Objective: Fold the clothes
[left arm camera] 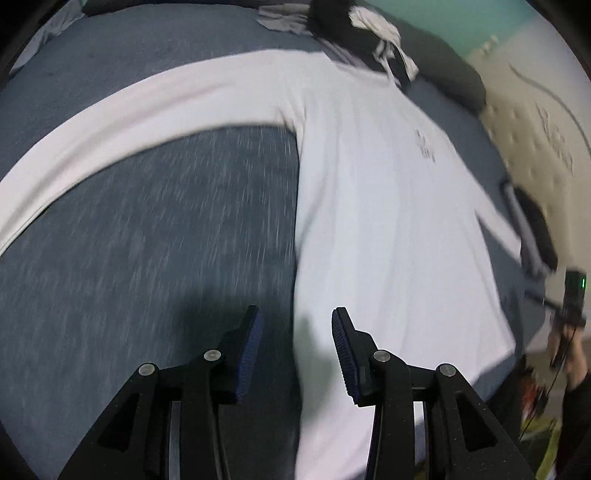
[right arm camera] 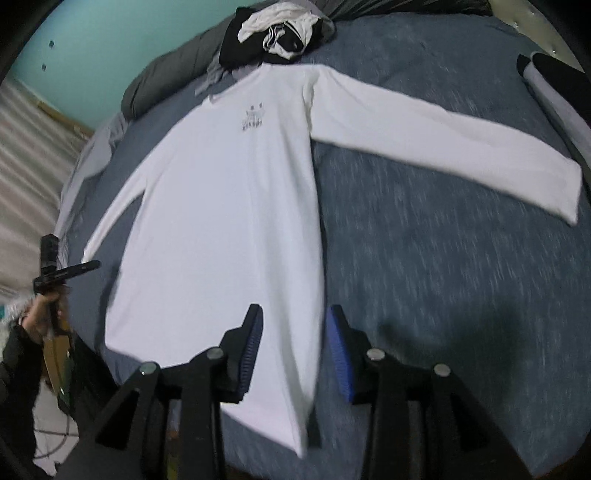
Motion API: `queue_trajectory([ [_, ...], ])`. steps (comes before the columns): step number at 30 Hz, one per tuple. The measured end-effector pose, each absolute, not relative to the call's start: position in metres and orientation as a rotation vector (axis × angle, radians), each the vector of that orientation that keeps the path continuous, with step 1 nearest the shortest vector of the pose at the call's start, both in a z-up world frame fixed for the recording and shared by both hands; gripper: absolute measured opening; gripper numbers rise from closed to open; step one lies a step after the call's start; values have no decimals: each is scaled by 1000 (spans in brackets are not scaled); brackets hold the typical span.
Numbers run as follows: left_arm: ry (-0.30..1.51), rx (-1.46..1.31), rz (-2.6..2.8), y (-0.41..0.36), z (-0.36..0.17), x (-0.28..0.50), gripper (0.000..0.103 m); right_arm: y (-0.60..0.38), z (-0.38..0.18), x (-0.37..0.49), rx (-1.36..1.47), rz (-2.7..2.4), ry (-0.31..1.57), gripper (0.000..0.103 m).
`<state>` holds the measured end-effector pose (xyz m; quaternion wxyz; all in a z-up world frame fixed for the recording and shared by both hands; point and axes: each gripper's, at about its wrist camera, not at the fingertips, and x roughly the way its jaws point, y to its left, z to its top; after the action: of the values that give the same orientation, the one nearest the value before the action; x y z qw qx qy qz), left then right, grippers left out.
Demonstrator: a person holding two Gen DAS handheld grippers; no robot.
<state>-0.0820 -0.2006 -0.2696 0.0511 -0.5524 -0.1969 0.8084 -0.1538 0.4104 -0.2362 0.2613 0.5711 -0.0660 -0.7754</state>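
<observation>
A white long-sleeve shirt [right arm camera: 221, 221] lies flat, front up, on a blue-grey bed [right arm camera: 443, 295], with a small dark print [right arm camera: 253, 120] on its chest. One sleeve [right arm camera: 443, 147] stretches out to the right, and the other sleeve [left arm camera: 147, 110] stretches left in the left wrist view. My right gripper [right arm camera: 295, 328] is open just above the shirt's right side edge near the hem. My left gripper [left arm camera: 297, 332] is open over the shirt's [left arm camera: 369, 221] left side edge, holding nothing. Both views are motion-blurred.
A pile of black and white clothes [right arm camera: 280, 33] sits beyond the collar, beside a grey rolled duvet [right arm camera: 166, 81]. A person's hand [right arm camera: 40, 310] holds the left gripper at the bed's near left edge. A white quilted surface [left arm camera: 535, 129] stands beside the bed.
</observation>
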Motion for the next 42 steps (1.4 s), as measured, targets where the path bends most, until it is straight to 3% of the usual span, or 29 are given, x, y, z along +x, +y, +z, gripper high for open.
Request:
queue_trajectory([
  [9, -861, -1609, 2509, -223, -286, -166, 42, 396, -241, -184, 1518, -2095, -212, 36],
  [21, -1004, -1551, 2507, -218, -331, -243, 41, 392, -260, -200, 1540, -2083, -232, 36],
  [22, -1005, -1550, 2504, -217, -333, -246, 33, 391, -261, -201, 1541, -2082, -231, 36],
  [23, -1018, -1546, 2498, -218, -333, -247, 17, 391, -261, -201, 1541, -2080, -230, 36],
  [26, -1049, -1538, 2496, -224, -332, -249, 0, 389, -262, -201, 1538, -2071, -239, 36],
  [33, -1050, -1500, 2507, -230, -326, -248, 0, 384, -266, -198, 1541, -2051, -235, 36],
  [42, -1235, -1481, 2443, -232, -340, -253, 6, 384, -263, -200, 1533, -2053, -246, 36],
])
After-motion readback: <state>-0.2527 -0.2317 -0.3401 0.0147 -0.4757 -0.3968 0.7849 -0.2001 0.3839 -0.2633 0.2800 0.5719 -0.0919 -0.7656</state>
